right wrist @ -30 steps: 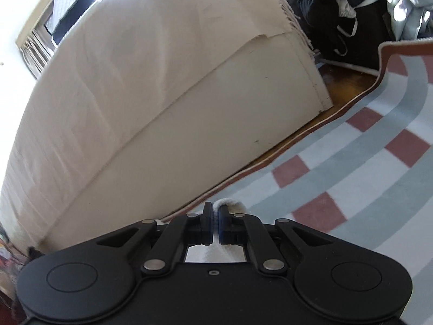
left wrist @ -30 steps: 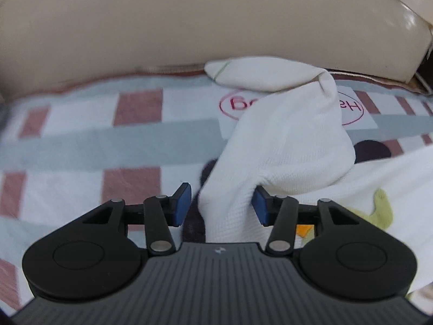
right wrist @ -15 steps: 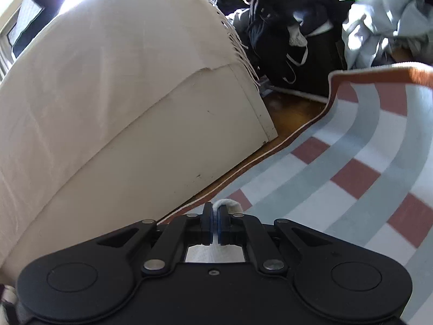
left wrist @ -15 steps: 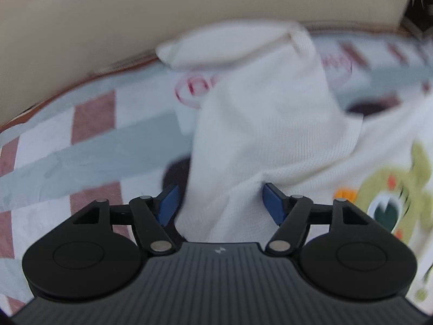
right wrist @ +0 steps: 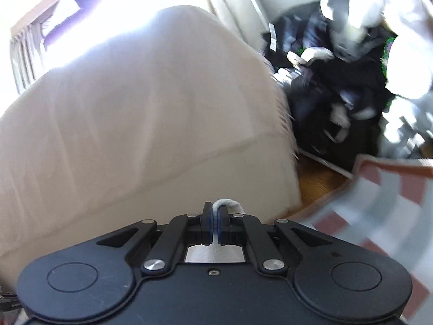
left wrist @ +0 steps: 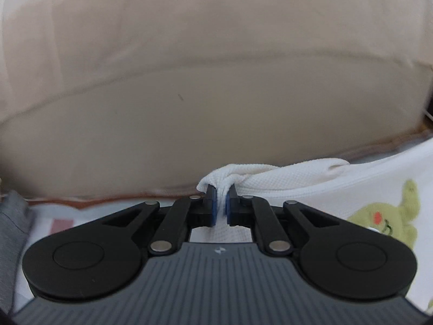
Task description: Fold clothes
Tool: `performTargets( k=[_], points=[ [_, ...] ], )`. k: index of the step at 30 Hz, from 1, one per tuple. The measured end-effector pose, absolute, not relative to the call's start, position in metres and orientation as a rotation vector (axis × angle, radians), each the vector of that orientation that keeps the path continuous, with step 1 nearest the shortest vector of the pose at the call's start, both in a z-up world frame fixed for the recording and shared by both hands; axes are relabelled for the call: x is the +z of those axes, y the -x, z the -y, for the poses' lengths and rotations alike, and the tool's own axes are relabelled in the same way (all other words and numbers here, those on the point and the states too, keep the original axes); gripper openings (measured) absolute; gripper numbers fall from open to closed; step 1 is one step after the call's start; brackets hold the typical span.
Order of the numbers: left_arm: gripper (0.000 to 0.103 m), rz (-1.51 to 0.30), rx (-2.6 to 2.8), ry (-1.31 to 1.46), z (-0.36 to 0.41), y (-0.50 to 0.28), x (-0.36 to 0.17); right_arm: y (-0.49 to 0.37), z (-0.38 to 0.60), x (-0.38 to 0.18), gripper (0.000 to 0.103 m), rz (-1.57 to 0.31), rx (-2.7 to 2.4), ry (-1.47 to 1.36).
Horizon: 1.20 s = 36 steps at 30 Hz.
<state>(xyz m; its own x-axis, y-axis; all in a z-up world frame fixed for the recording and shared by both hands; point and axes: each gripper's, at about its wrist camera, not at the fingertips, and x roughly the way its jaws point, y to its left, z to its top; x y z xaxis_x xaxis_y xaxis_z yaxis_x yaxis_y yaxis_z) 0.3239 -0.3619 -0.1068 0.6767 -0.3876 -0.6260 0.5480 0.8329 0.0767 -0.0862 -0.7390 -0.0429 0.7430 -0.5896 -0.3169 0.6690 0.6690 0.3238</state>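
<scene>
Backdrop: cream sofa (left wrist: 205, 86) is filling the view ahead of both sets of jaws; checked rug (right wrist: 379, 211) is lying below and to the right.
Left gripper (left wrist: 222, 200): jaws are pinching a bunched edge of the white shirt (left wrist: 311, 178).
Shirt: trailing rightward from those jaws, green cartoon print (left wrist: 387, 224) facing up.
Right gripper (right wrist: 215, 223): jaws are nearly shut on a white fabric fold, likely the same shirt.
Why: two pinches are probably letting the cloth be lifted and spread for folding.
Clutter: dark clothes pile (right wrist: 338, 86) is sitting far ahead-right.

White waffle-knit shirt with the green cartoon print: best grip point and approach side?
Grip the bunched hem edge of the white waffle-knit shirt, coming in low and level from the near side. The fabric gathers there into a thick ridge that narrow pads can pinch. The left gripper is shut on exactly such a bunch; the right gripper pinches a similar white fold, so the shirt hangs between two grips.
</scene>
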Motion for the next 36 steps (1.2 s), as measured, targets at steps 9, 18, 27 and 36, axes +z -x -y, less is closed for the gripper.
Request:
performTargets(
  k=[9, 18, 27, 36],
  points=[
    [0.053, -0.769, -0.485, -0.51, 0.369, -0.28, -0.165, 0.036, 0.726, -0.103, 0.05, -0.6, -0.914, -0.297],
    [0.056, -1.008, -0.597, -0.302, 0.229, -0.174, -0.202, 0.12, 0.614, -0.15, 0.051, -0.667, -0.637, -0.476],
    [0.056, -1.104, -0.6, -0.149, 0.162, -0.172, -0.222, 0.089, 0.499, -0.144, 0.051, -0.728, -0.351, -0.536],
    [0.056, -1.22, -0.702, 0.034, 0.15, -0.199, -0.237, 0.047, 0.417, -0.119, 0.051, -0.94, -0.256, -0.245]
  ],
)
